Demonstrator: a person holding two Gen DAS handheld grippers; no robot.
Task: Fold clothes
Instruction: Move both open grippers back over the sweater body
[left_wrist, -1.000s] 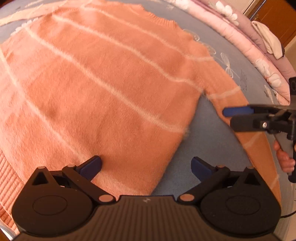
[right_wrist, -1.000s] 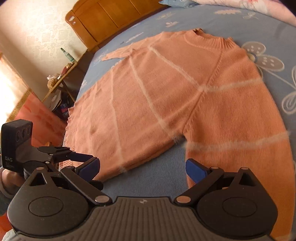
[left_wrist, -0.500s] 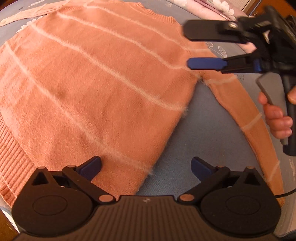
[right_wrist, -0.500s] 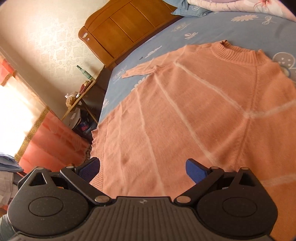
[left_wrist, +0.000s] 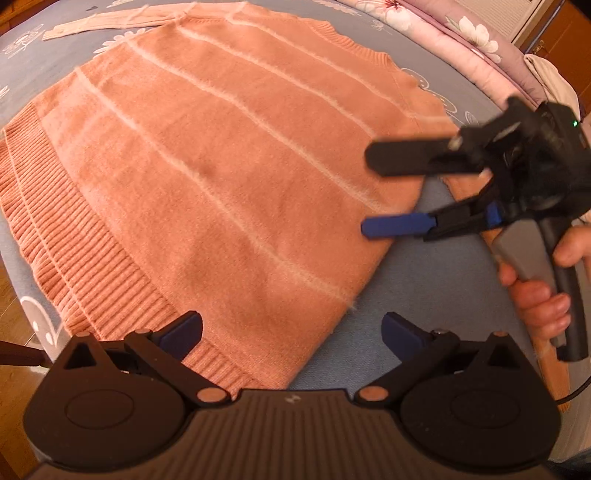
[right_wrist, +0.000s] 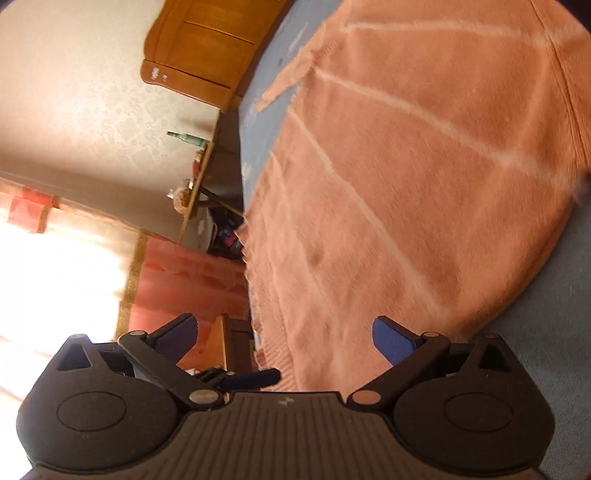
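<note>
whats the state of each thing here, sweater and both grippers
sweater: spread flat on the bed, unfolded
left gripper: open, empty, over the sweater's hem corner
right gripper: open, empty, turned on its side above the sweater's edge

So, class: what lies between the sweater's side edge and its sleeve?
In the left wrist view, bare blue bedsheet separates the sweater from its sleeve.

Sweater (left_wrist: 221, 177) lay flat on bed (left_wrist: 424, 266); right gripper (left_wrist: 373, 192) hung over its right edge, left gripper (left_wrist: 291, 332) over hem.
</note>
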